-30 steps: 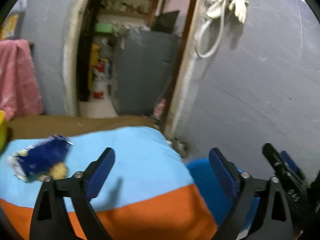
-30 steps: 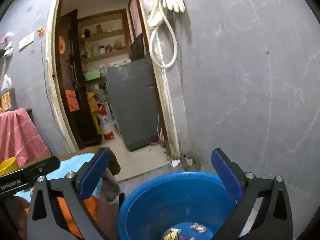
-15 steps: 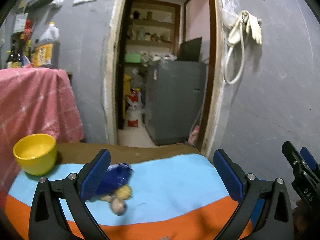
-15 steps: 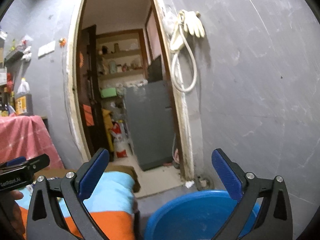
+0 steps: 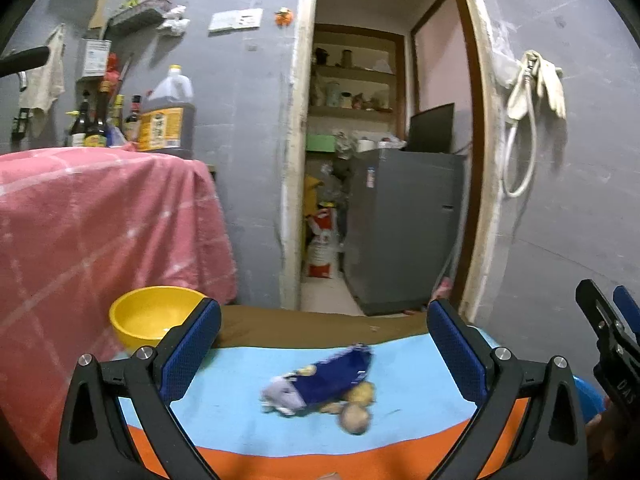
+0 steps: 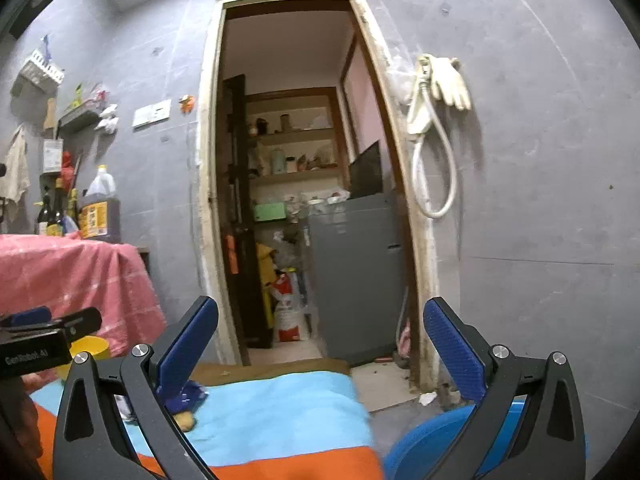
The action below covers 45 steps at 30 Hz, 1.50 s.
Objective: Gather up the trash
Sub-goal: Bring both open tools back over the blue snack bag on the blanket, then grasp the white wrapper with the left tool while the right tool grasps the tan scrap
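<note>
The blue wrapper (image 5: pixel 334 376) lies crumpled on the bench (image 5: pixel 240 408), on its light-blue and orange cloth, ahead of your left gripper (image 5: pixel 320 354) and between its wide-open, empty jaws. Two rounded tan lumps (image 5: pixel 357 408) touch its near right end. Your right gripper (image 6: pixel 320 350) also gapes empty. A smooth blue plastic basin (image 6: pixel 424 446) sits low at right; a glossy yellow bowl (image 5: pixel 150 314) stands far left.

Grey tiled walls (image 6: pixel 540 200), open doorway (image 6: pixel 296 160) with worn pale frame. Beyond it wooden shelves (image 6: pixel 296 132) with jars, a grey cabinet (image 6: pixel 352 276), sacks on a pale floor. Pink cloth (image 5: pixel 100 232) draped left, bottles (image 5: pixel 168 116) on top. White hose and glove (image 6: pixel 440 88) hang right of the door. Dim indoor light.
</note>
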Tool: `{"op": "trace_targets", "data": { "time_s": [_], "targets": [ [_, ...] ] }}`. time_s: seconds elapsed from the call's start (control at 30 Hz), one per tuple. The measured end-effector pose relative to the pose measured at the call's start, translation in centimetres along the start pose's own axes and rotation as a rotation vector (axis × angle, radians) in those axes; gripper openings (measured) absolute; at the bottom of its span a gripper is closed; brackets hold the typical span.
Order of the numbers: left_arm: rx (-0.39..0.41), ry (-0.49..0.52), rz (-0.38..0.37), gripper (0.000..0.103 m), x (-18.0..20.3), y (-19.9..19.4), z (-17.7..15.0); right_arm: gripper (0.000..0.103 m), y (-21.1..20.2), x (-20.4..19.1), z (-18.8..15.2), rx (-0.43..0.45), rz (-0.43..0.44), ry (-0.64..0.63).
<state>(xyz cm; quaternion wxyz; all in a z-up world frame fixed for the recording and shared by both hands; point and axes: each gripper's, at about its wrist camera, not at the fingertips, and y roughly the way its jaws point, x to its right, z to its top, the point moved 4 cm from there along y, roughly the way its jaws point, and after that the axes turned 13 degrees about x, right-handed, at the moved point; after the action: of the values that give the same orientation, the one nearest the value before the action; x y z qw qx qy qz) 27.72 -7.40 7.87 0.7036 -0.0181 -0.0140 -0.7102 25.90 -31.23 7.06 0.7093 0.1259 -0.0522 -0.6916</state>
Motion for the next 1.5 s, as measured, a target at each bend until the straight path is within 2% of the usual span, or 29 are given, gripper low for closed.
{"op": "trace_targets", "data": {
  "time_s": [0.37,0.73,0.93,1.1,1.27,1.5],
  "targets": [
    [0.077,0.033,0.086,0.101,-3.8,-2.0,0.4,0.103,0.5,-5.8,-0.8,-0.012,0.106,-0.066],
    [0.043,0.026,0.138,0.101,-6.5,-1.9,-1.2,0.103,0.9,-8.9,-1.8,-0.041,0.173,-0.109],
    [0.005,0.029,0.144,0.101,-7.9,-1.3,-2.5,0.103,1.3,-9.9,-3.1,-0.094,0.208,-0.115],
    [-0.095,0.029,0.090,0.101,-8.4,-0.1,-4.2,0.103,2.5,-10.1,-4.9,-0.198,0.231,-0.106],
    [-0.212,0.013,0.037,0.101,-8.6,1.6,-6.0,0.103,4.2,-10.0,-7.5,-0.370,0.255,-0.056],
    [-0.382,-0.051,-0.023,0.101,-9.0,3.9,-8.7,0.103,5.8,-9.4,-10.2,-0.550,0.283,0.011]
  ]
}}
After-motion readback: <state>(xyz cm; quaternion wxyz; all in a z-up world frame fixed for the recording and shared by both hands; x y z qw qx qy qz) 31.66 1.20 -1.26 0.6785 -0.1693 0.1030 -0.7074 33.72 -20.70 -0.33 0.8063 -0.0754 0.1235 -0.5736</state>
